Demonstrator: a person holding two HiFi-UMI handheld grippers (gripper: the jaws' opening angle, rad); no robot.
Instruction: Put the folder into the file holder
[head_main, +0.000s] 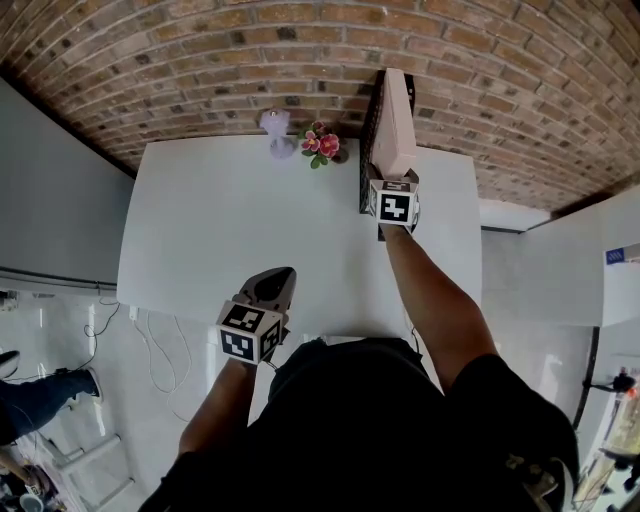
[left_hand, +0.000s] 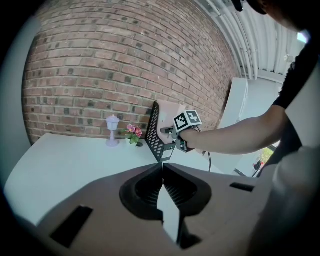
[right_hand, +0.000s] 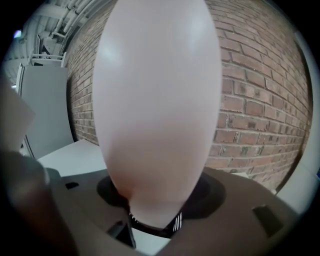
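Brick wall (head_main: 200, 60) behind wht table (head_main: 200, 230).

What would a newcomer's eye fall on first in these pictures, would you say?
The pink folder stands in the black mesh file holder at the white table's far right, with the right gripper at it. Left of it sit pink flowers and a small lilac lamp.

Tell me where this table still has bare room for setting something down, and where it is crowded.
Bare: the left and middle of the table, between the lamp and flowers at the back and the left gripper near the front edge. Crowded: the back right, where the file holder with the folder stands beside the flowers.
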